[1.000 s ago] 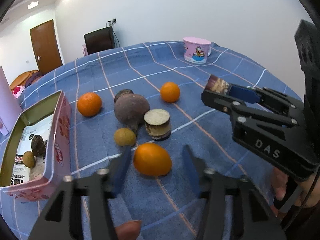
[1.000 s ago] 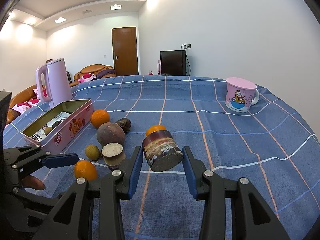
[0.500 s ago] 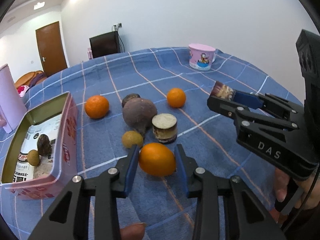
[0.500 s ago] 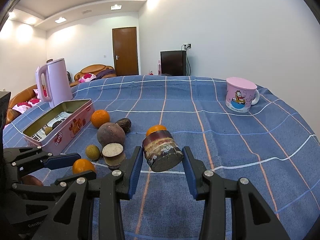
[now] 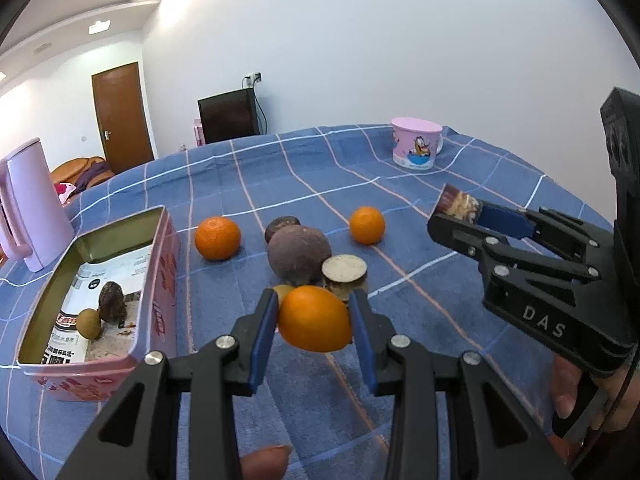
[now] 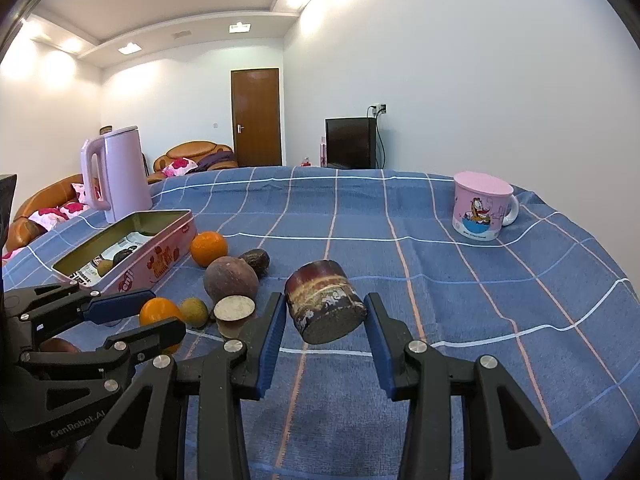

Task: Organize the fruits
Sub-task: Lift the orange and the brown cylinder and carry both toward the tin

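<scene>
Left claw [image 5: 314,322] is clamped on a smooth orange [image 5: 315,319], lifted just off the counter [image 5: 400,196] near the pink tin [image 5: 160,280]. Right claw [image 6: 325,326] grips a brown cut fruit chunk [image 6: 325,306] in mid-air.

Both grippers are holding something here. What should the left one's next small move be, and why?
Probably carry the orange leftward over the open pink tin and let it go there. The left gripper is shut on the orange, and the tin sits just to its left, already holding two small fruits. The right gripper, shut on a cut brown chunk, can wait its turn.
</scene>
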{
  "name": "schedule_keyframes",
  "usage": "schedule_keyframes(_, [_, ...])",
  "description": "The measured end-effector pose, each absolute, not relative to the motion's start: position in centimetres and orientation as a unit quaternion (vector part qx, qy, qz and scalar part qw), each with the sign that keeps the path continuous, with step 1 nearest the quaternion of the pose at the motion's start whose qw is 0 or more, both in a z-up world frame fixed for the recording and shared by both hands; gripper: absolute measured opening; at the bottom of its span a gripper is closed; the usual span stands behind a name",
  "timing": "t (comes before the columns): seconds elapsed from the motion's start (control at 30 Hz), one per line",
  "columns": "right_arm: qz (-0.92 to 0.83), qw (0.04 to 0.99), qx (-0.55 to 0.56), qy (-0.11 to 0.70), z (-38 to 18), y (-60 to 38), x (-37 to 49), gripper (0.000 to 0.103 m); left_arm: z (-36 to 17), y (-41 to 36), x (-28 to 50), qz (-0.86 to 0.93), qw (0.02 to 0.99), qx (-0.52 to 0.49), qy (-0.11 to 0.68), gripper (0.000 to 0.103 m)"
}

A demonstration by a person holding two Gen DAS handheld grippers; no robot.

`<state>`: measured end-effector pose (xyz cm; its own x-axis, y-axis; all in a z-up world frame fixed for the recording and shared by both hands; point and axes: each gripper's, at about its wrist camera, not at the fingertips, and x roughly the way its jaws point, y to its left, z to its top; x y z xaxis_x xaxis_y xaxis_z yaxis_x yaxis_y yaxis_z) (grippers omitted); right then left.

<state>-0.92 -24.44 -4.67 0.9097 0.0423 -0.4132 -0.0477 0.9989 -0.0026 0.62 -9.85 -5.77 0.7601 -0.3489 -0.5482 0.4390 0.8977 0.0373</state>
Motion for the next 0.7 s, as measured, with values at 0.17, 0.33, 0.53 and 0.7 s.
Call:
schedule_keyframes(0.17, [0.026, 0.979, -0.011, 0.200, -4.6, -24.3, -1.3, 0.042, -5.5, -9.6, 0.6, -0.207, 0.938, 0.076, 0.269, 0.038])
schedule_keyframes(0.33, [0.027, 0.981, -0.012, 0.190, -4.5, -24.3, -1.7, 0.042, -5.2, -9.2, 0.3, -0.199, 0.943, 0.075, 0.257, 0.038])
schedule_keyframes(0.53, [0.030, 0.984, -0.016, 0.177, -4.4, -24.1, -2.1, 0.042, -4.8, -8.9, 0.2, -0.190, 0.948, 0.074, 0.246, 0.038])
schedule_keyframes(0.7, [0.031, 0.985, -0.018, 0.167, -4.3, -24.0, -2.4, 0.042, -4.6, -8.7, 0.1, -0.184, 0.951, 0.075, 0.237, 0.038])
